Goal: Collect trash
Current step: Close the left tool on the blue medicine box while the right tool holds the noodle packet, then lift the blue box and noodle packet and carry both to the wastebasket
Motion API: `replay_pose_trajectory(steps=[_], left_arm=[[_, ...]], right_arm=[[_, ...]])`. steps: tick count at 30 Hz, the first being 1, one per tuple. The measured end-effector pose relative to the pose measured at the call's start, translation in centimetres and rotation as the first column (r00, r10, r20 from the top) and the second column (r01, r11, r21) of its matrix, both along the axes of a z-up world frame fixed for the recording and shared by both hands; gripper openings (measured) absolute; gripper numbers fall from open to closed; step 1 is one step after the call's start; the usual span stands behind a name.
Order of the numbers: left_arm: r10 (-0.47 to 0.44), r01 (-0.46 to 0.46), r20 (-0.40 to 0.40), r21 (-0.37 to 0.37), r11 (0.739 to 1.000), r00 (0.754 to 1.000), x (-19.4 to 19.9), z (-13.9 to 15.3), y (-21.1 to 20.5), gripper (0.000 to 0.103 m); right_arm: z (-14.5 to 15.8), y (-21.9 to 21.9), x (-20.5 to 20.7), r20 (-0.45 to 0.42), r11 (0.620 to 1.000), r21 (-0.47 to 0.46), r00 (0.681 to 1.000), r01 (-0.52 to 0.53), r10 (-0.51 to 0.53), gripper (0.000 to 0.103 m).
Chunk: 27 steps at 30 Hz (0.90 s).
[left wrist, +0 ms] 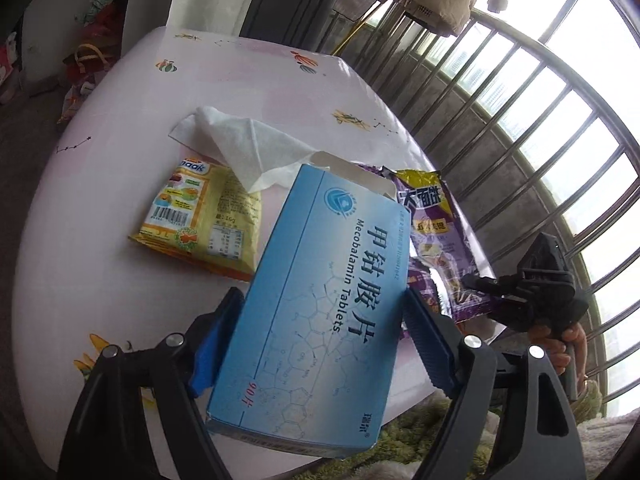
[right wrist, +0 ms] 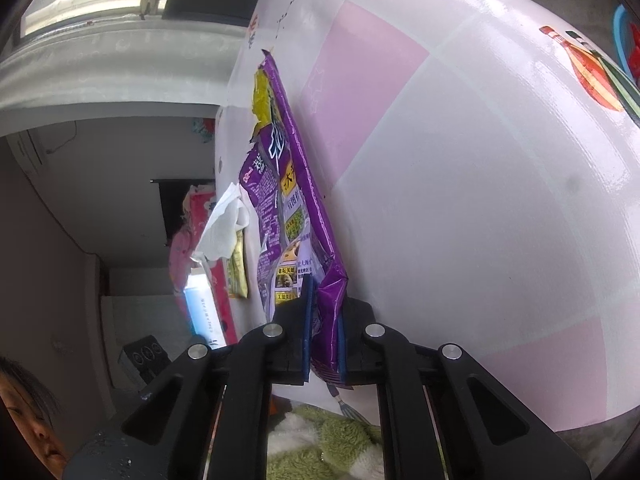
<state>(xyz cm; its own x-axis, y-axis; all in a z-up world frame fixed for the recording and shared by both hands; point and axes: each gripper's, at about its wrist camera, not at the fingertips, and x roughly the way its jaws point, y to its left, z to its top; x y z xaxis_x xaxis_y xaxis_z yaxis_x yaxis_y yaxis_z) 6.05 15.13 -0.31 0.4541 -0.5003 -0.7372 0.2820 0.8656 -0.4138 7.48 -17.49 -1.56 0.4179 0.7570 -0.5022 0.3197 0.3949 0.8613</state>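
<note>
Left wrist view: our left gripper holds the blue tablet box w/ fingers wide, lifted over the table. Beyond box: yellow wrapper, tissue. Our right gripper, fingers narrow, pinches the purple snack bag just beside box.

A: The blue box looks like smooth printed cardboard with a faint sheen. The tissue?

B: Soft matt paper, creased. The purple wrapper and the yellow packet are glossy crinkled plastic film.

A: And the table cover?

B: Shiny, smooth, wipe-clean plastic. The gripper fingers are matt black plastic with metal pins.
</note>
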Motion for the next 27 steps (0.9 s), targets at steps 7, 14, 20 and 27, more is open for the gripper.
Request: replay_pose_trajectory(steps=[7, 14, 20, 27], left_arm=[[-0.109, 0.109, -0.009, 0.011, 0.994, 0.994, 2.5, -1.6, -5.6, 0.079], [-0.161, 0.165, -0.067, 0.069, 0.984, 0.985, 3.5, -3.6, -8.0, 0.078], [-0.168, 0.173, -0.061, 0.087, 0.981, 0.984, 3.7, -3.5, -8.8, 0.078], [-0.17, 0.174, -0.057, 0.083, 0.981, 0.984, 3.4, -3.5, -8.5, 0.078]], right_arm=[[1.0, 0.4, -0.3, 0.028, 1.0, -0.015, 1.0, -0.01, 0.011, 0.008], [1.9, -0.3, 0.3, 0.044, 0.991, -0.129, 0.998, -0.046, 0.052, 0.027], [1.8, -1.2, 1.5, 0.055, 0.989, -0.15, 0.998, -0.018, 0.027, 0.031], [1.9, -0.1, 3.5, 0.073, 0.983, -0.185, 0.997, -0.018, 0.032, 0.029]])
